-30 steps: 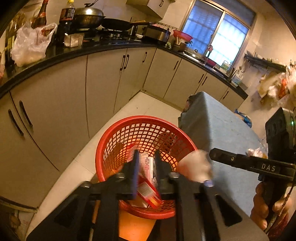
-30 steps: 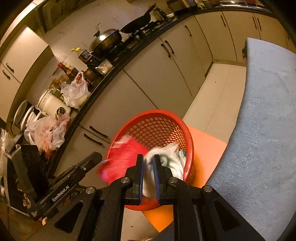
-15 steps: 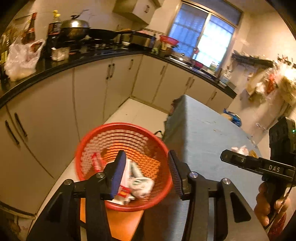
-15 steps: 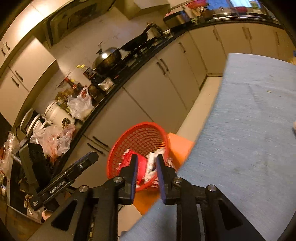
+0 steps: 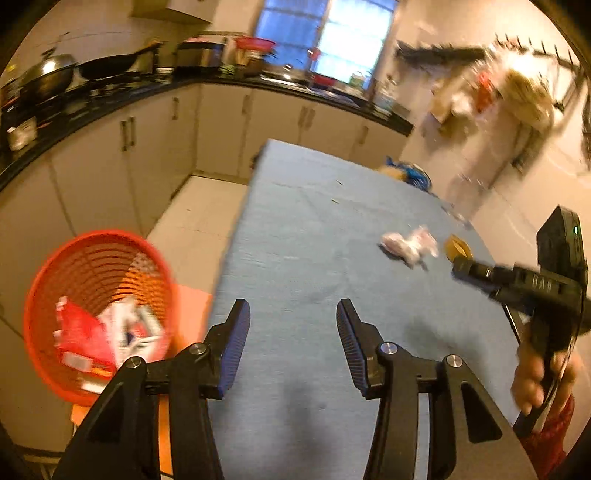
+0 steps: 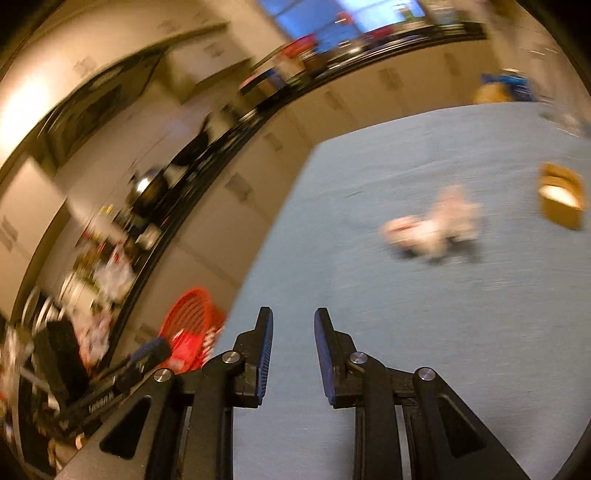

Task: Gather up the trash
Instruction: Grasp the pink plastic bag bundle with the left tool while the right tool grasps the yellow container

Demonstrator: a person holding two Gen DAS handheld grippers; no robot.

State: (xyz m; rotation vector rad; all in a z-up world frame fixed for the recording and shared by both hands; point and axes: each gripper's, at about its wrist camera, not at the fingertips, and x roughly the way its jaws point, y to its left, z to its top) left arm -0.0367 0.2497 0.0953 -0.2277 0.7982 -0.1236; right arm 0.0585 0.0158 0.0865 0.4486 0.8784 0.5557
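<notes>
A desk point(image 5: 295, 236) under a blue-grey cloth fills the middle of a dim, warm-lit kitchen, with pale cupboards and a black worktop point(image 5: 110, 92) curving round behind it and a bright window point(image 5: 325, 33) at the far end. Far across the cloth lie a crumpled white wrapper point(image 5: 408, 245) and, just beside it, a small yellow-brown piece point(image 5: 458, 248). The red mesh basket point(image 5: 55, 266) stands on the floor at the desk's left edge, red and white packets inside. The left tongs point(image 5: 293, 317) stand well apart over bare cloth; the right tongs point(image 6: 293, 325) stand narrowly apart, both empty.
</notes>
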